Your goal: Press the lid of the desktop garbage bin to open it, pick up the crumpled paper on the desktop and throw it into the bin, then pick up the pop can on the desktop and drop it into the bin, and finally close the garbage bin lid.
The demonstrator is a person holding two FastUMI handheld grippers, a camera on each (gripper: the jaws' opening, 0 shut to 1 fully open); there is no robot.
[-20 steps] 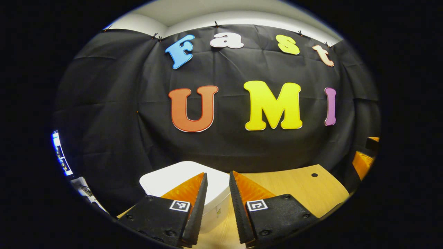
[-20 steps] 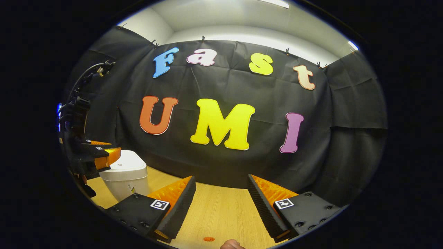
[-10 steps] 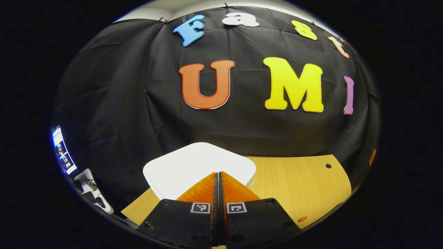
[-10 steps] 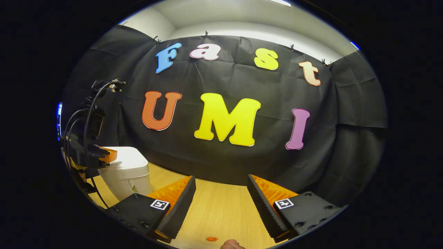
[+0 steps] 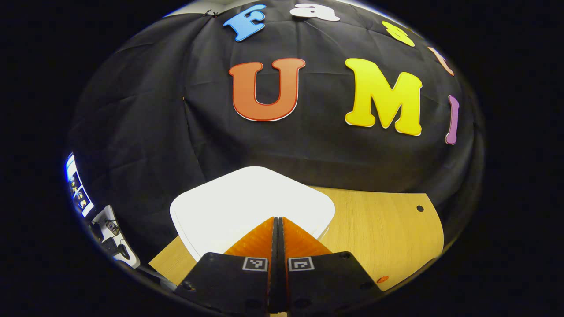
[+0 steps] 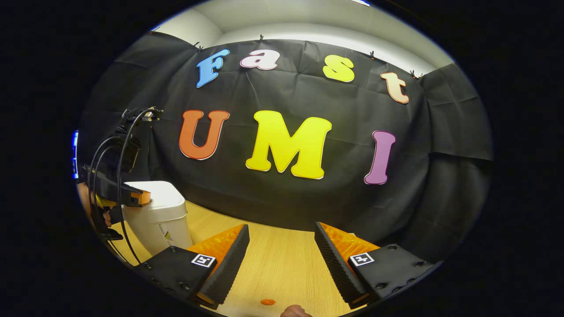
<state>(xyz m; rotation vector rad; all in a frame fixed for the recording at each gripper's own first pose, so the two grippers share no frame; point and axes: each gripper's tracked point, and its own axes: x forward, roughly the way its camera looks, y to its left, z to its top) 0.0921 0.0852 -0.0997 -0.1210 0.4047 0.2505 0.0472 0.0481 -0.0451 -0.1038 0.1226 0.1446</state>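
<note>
While its two fingers are pressed together, the left gripper [image 5: 277, 219] sits over the bin lid [image 5: 246, 198] at lower centre; the right gripper [image 6: 282, 233] gapes wide, empty.

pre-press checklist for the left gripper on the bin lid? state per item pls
1. Left gripper fingers closed together, nothing between them: ok.
2. Tips over the bin lid: ok.
3. Tips touching the lid: cannot tell.
4. Lid closed: ok, sits flat on the bin.
5. Right gripper open and apart from the bin, over the table: ok.
6. Crumpled paper and pop can located: cannot tell.
</note>
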